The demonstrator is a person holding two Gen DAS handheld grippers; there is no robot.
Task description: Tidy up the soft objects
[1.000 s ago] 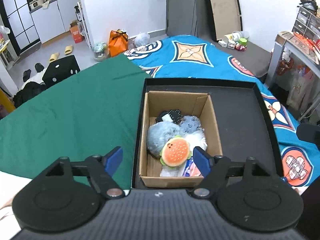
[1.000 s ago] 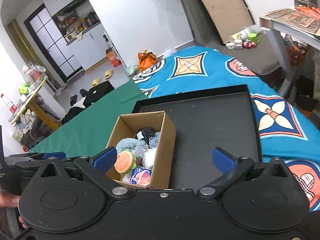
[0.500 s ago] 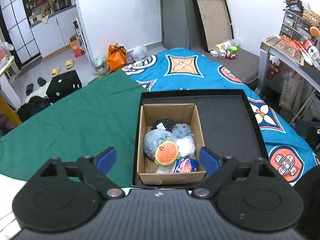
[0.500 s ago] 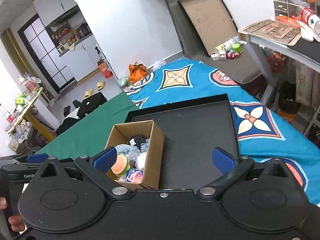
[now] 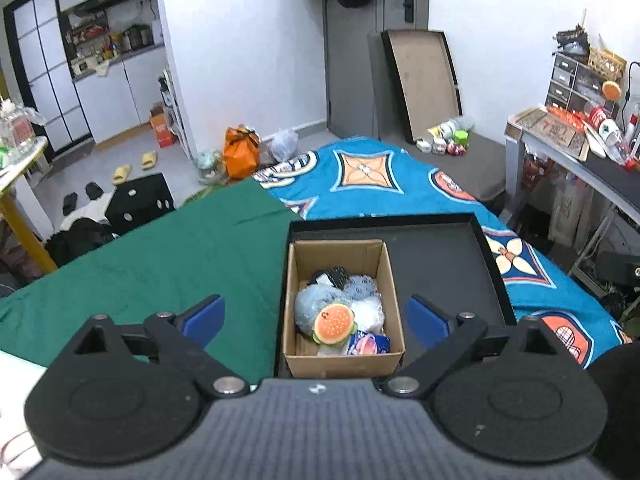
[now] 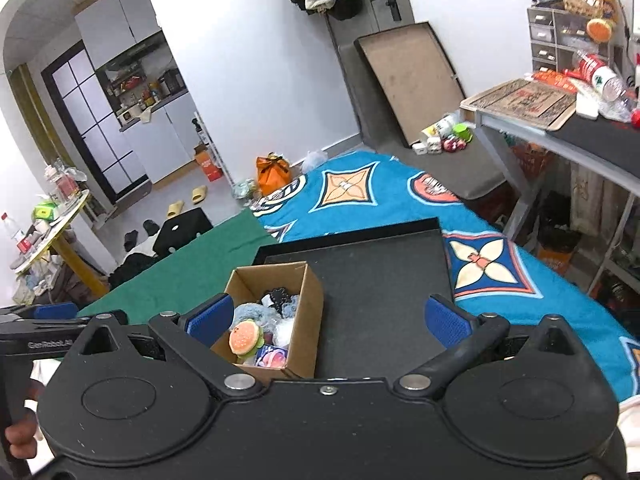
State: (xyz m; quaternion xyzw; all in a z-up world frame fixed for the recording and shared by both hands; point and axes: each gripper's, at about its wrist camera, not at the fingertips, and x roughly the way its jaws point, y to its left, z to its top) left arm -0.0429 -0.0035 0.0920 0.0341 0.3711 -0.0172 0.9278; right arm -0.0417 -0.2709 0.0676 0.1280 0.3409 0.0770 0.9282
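Both hand-held grippers agape above cardboard box (image 5: 344, 362).

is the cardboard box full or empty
Partly full. The open-topped cardboard box holds a heap of soft toys, a burger plush on top, piled below the rim; bare cardboard shows at its far end.

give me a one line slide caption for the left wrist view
Open left gripper above a cardboard box of soft toys, burger plush on top, inside a black tray.
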